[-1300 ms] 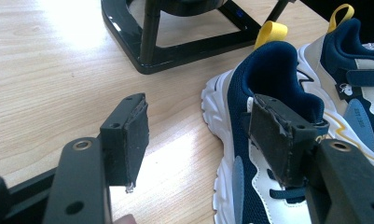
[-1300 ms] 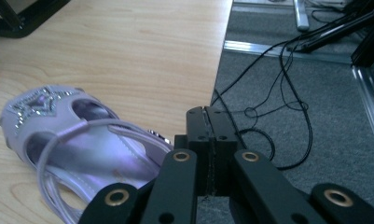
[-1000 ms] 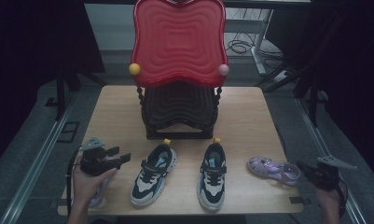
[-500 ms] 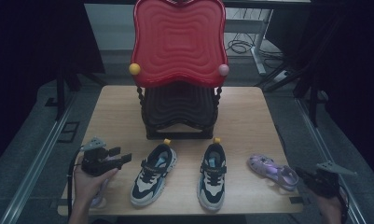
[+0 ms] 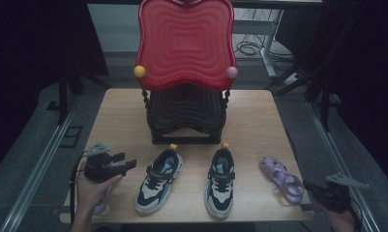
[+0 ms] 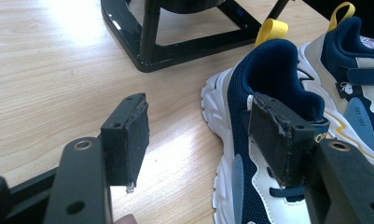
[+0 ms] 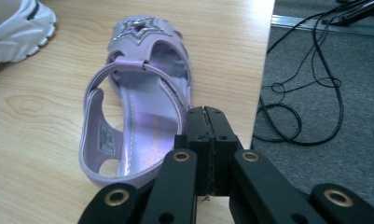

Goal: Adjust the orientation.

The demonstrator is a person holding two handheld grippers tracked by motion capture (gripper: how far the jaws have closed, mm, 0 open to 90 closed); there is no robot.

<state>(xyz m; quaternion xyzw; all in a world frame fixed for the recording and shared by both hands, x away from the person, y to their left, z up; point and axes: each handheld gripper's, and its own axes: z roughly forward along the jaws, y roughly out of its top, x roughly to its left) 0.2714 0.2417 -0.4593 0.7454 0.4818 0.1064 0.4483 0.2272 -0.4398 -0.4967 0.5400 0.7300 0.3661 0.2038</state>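
Hovering at the bench's (image 5: pixel 259 104) right front edge, the right tool (image 7: pixel 207 122) has its jaws pressed together, empty, just above the purple sandal's (image 7: pixel 133 116) heel; the left tool (image 6: pixel 194 135) gapes wide beside the left sneaker (image 6: pixel 259 140).

**Shoe count on the table**

I count four pieces of footwear on the table (image 5: pixel 119 104). Two are navy-and-white sneakers — the left sneaker (image 5: pixel 159 181) and the right sneaker (image 5: pixel 220 181), both near the front edge, each with one yellow heel loop. Two are purple sandals — one (image 5: pixel 281 178) toward the front right corner, and a second sandal (image 5: pixel 102 200) at the front left corner, mostly hidden under my hand.

One black rack (image 5: pixel 186 116) stands at the middle of the table, carrying one red wavy tray (image 5: pixel 186 43). On the tray's lower corners I see two knobs — one yellow knob (image 5: pixel 139 71), one pink knob (image 5: pixel 231 72).
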